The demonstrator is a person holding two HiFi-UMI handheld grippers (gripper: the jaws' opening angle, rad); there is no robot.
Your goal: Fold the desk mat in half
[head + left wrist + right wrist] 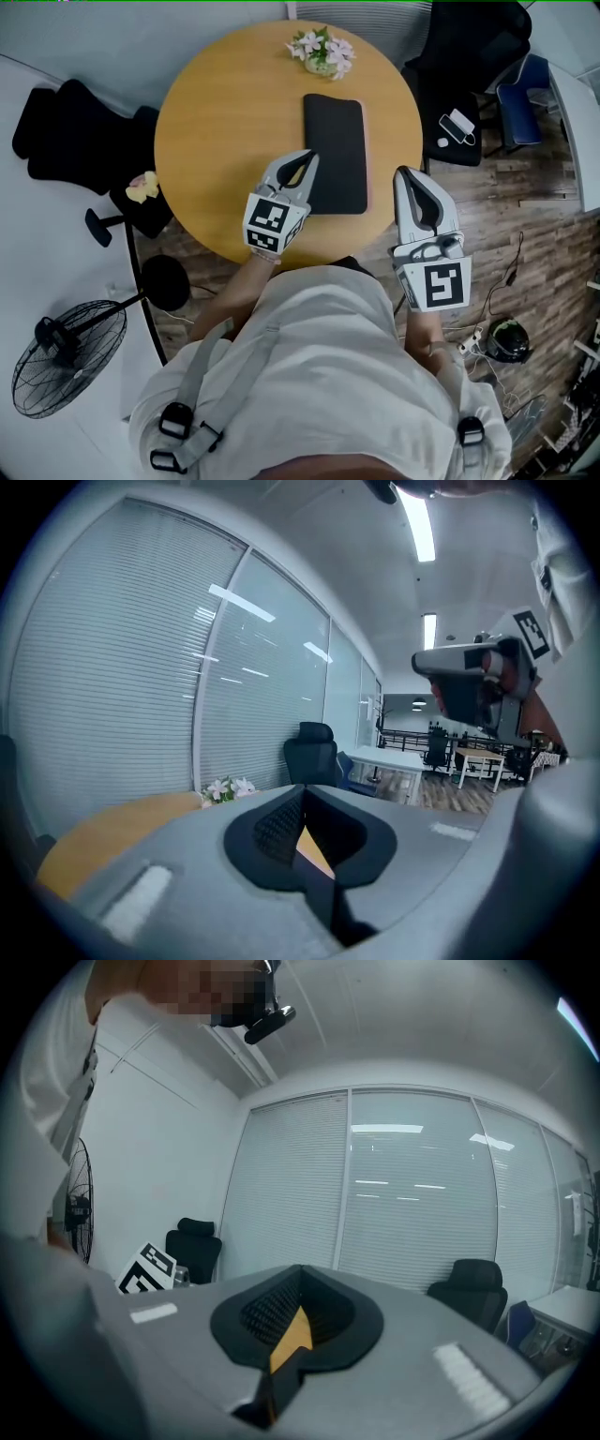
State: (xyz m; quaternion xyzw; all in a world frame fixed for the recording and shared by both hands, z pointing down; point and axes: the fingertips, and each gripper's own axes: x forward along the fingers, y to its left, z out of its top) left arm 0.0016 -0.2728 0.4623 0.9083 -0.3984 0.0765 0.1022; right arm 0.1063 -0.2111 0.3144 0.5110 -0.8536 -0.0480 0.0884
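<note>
The black desk mat (335, 150) lies flat on the round wooden table (225, 122), running 12 to 6 just right of centre (flowers (322, 52) at 12). The left gripper (309, 157), jaws closed and empty, hovers at the mat's 7 o'clock corner. The right gripper (405, 173), likewise closed on nothing, is off the rim at 4 o'clock.

Desk mat (335, 141) on the table (216, 122), right of centre; flowers (322, 52) behind it at the far edge
</note>
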